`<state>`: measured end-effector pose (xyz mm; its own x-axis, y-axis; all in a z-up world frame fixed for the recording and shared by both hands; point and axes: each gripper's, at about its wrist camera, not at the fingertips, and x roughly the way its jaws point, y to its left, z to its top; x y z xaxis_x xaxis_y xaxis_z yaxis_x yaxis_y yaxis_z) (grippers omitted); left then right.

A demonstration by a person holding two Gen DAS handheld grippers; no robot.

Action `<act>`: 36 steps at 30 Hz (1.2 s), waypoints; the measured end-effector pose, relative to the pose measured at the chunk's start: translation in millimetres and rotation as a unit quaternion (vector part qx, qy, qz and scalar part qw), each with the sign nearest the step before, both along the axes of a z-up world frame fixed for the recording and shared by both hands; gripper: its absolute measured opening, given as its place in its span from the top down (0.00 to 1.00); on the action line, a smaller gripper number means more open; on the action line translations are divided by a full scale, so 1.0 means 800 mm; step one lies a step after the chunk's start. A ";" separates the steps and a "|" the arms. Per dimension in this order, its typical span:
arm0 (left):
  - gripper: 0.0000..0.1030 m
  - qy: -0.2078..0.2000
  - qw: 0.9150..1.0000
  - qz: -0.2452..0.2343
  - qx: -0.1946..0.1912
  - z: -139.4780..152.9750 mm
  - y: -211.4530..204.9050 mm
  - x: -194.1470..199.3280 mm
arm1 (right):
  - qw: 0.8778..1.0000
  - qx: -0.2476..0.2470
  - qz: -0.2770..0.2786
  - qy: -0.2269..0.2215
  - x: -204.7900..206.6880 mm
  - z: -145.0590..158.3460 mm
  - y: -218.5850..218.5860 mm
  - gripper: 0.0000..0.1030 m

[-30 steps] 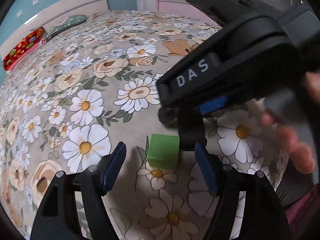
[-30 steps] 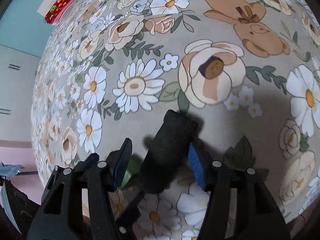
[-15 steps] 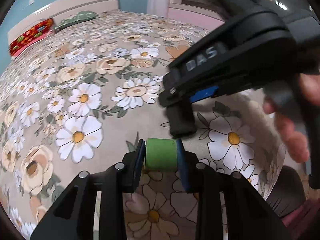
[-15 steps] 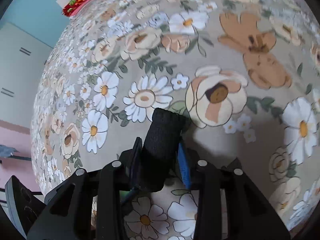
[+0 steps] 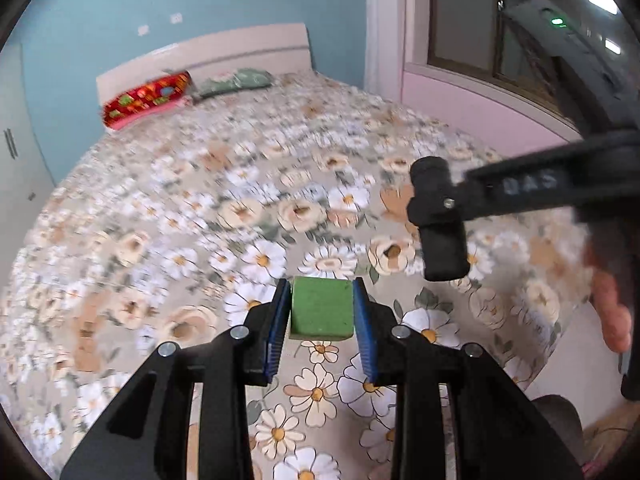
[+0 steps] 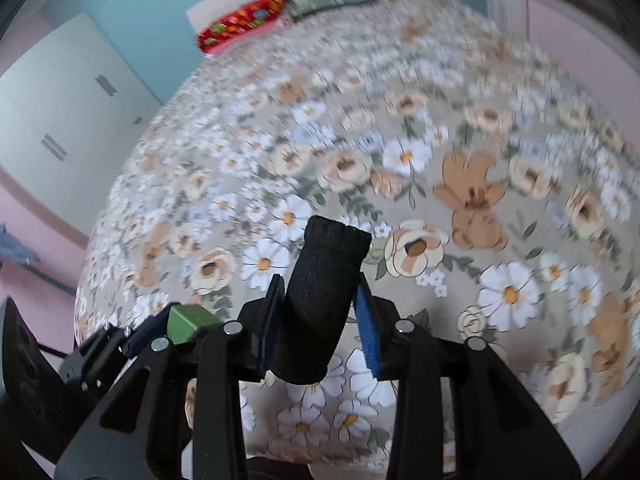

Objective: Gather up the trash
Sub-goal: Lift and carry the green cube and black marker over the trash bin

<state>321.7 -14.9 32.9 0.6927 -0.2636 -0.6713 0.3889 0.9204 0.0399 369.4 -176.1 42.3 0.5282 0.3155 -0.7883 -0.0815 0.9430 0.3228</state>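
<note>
My left gripper (image 5: 322, 312) clamps the green block (image 5: 322, 306), my right gripper (image 6: 318, 312) the black roll (image 6: 320, 300); both lifted, no bin in sight.

Green foam cube (image 5: 322, 307) and black foam cylinder (image 6: 320, 304) (tilted), each pinched between blue pads, above the bedspread.
</note>
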 end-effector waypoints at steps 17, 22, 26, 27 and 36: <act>0.67 -0.068 0.993 0.099 -0.014 0.134 -0.016 -0.124 | 0.987 -0.060 0.078 -0.126 -0.186 0.131 -0.012 0.65; 0.67 -0.079 0.991 0.111 -0.009 0.145 -0.021 -0.155 | 0.982 -0.070 0.093 -0.150 -0.233 0.149 -0.018 0.65; 0.67 -0.088 0.990 0.113 -0.001 0.146 -0.024 -0.180 | 0.977 -0.084 0.109 -0.163 -0.265 0.149 -0.017 0.65; 0.68 -0.088 0.990 0.114 -0.001 0.145 -0.025 -0.184 | 0.976 -0.087 0.114 -0.164 -0.274 0.145 -0.016 0.65; 0.68 -0.055 0.991 0.119 -0.002 0.090 -0.012 -0.216 | 0.975 -0.091 0.148 -0.136 -0.305 0.084 -0.010 0.65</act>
<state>148.7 -24.8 105.1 0.8045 -0.0871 -0.5875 0.1548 0.9857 0.0659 125.4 -184.3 109.4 0.6320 0.3549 -0.6889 -0.4188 0.9044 0.0817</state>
